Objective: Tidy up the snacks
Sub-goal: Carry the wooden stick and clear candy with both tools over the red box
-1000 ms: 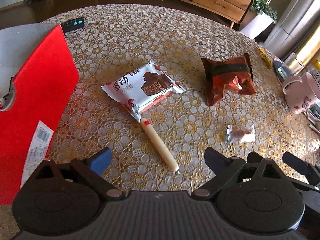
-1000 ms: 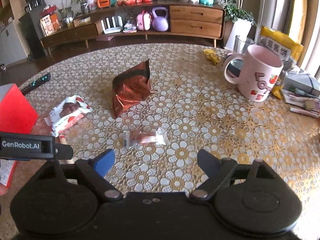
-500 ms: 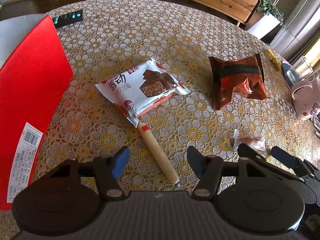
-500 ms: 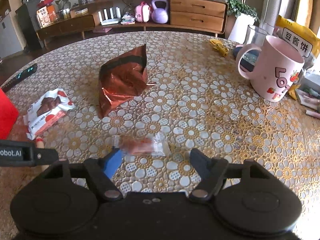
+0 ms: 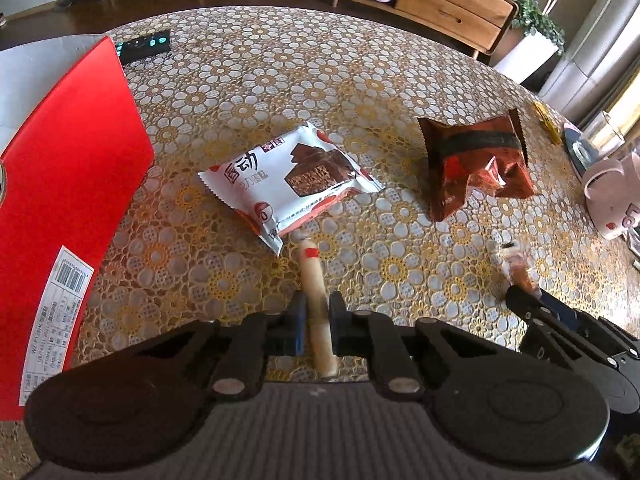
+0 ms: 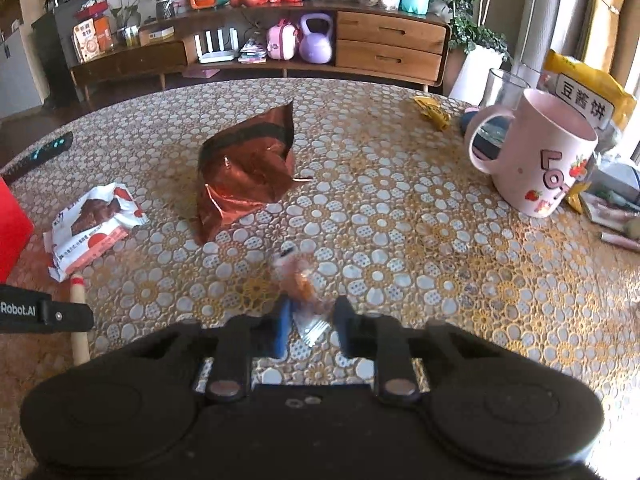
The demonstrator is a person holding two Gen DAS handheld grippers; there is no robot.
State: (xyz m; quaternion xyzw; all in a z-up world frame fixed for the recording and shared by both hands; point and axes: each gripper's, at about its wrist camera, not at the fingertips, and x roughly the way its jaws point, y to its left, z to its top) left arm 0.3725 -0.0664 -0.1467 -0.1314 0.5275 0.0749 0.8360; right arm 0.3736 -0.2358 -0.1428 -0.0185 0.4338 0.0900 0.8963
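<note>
My left gripper (image 5: 318,320) is shut on a tan sausage stick (image 5: 314,280) with a red band, which points away toward a white chocolate-wafer packet (image 5: 290,178). My right gripper (image 6: 310,320) is shut on a small clear-wrapped orange snack (image 6: 300,280), blurred by motion; it also shows in the left wrist view (image 5: 516,266). A crumpled red-brown foil bag (image 6: 248,172) lies further back, also in the left wrist view (image 5: 476,164). The wafer packet (image 6: 90,226) and sausage stick (image 6: 78,312) show at the left of the right wrist view.
A red box (image 5: 60,208) stands at the left. A black remote (image 5: 142,44) lies behind it. A pink mug (image 6: 540,152), a glass (image 6: 502,86), a yellow bag (image 6: 588,96) and small items sit at the right on the floral tablecloth (image 6: 400,220).
Both grippers moved forward and down and closed: the left onto the sausage stick, the right onto the small clear-wrapped snack, which has turned end-on between the fingers.
</note>
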